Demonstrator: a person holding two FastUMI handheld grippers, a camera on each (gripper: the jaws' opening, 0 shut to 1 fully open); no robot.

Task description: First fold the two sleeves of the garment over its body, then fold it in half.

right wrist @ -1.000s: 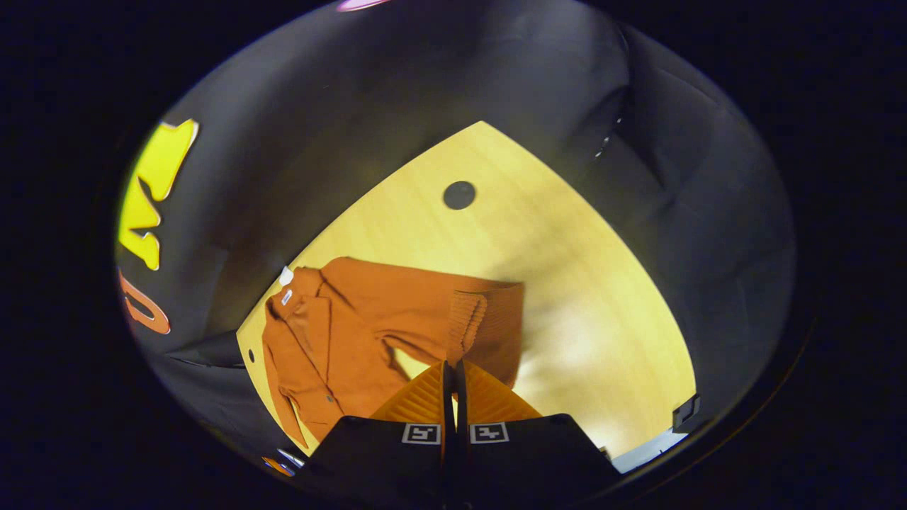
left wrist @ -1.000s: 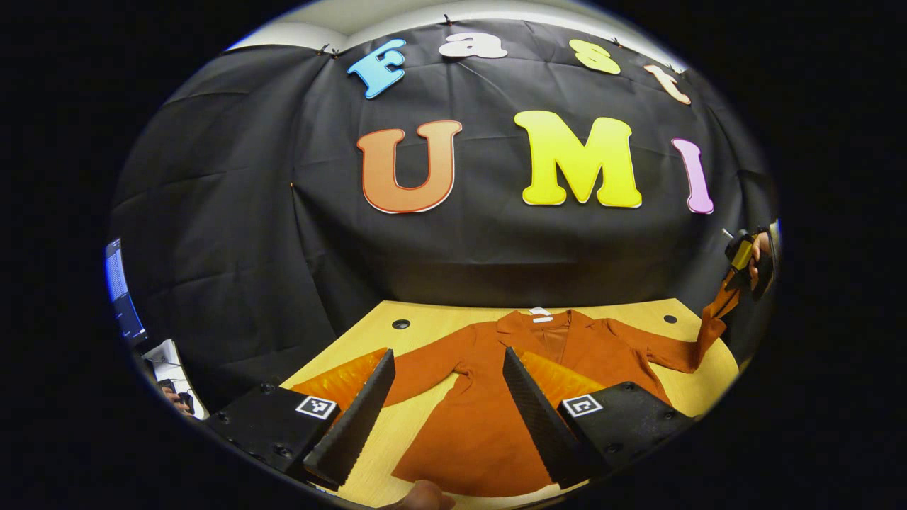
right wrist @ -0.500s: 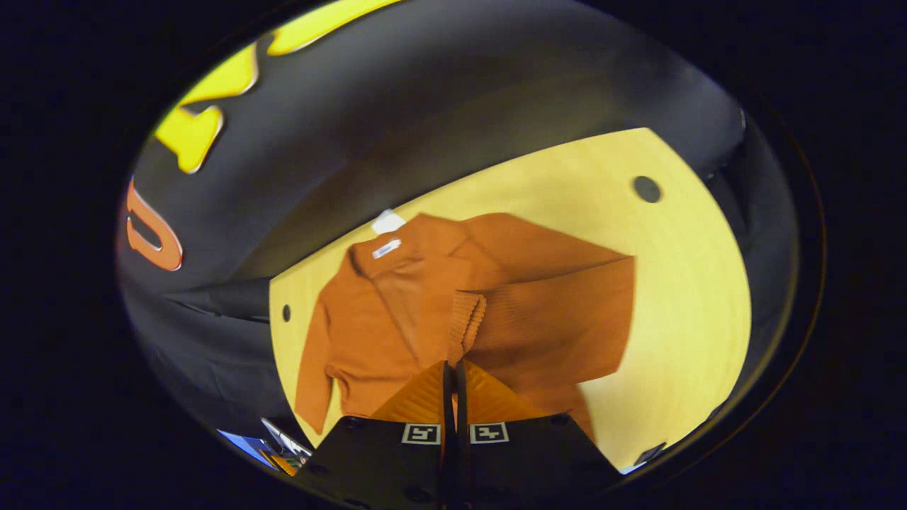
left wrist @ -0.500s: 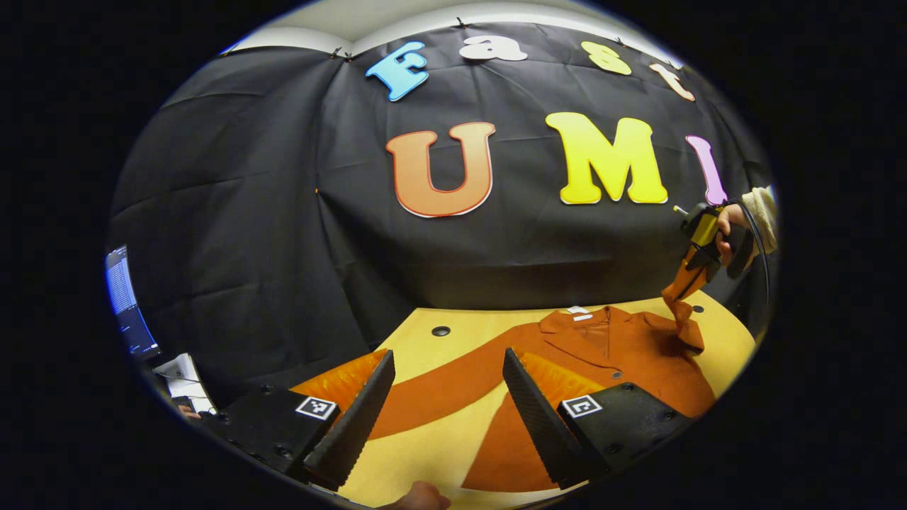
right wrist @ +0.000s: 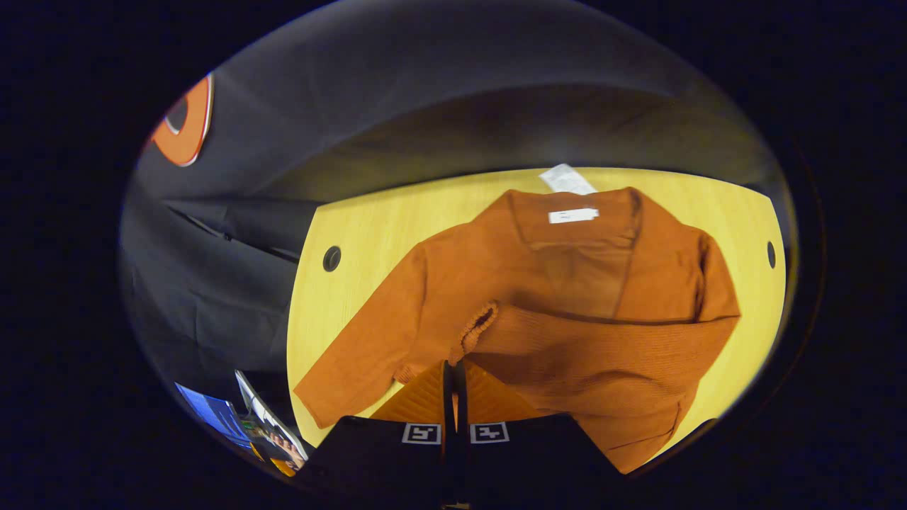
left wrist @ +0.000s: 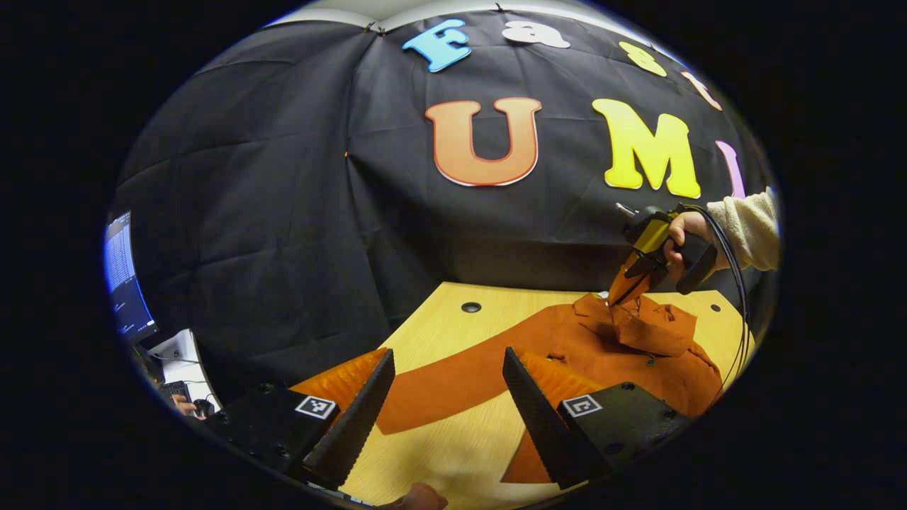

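An orange cardigan [right wrist: 567, 269] lies face up on the wooden table [right wrist: 354, 234], collar with a white label [right wrist: 572, 214] at the far edge. My right gripper [right wrist: 453, 365] is shut on the cuff [right wrist: 476, 327] of one sleeve, and that sleeve [right wrist: 609, 347] drapes across the body. In the left gripper view the right gripper [left wrist: 627, 283], held by a hand in a cream sleeve, lifts that cuff above the cardigan's chest [left wrist: 652, 333]. My left gripper [left wrist: 446, 354] hovers open above the other sleeve [left wrist: 453, 382], which lies stretched out flat on the table.
Round cable holes [left wrist: 470, 307] sit near the table's far edge. A monitor [left wrist: 120, 276] and a desk with a person's hand on a mouse [left wrist: 188, 405] are off to the left. A thumb [left wrist: 418, 499] shows at the bottom edge.
The right gripper has carried its sleeve from out at the side inward, over the cardigan's body. The left gripper stays open and has shifted toward the other sleeve.
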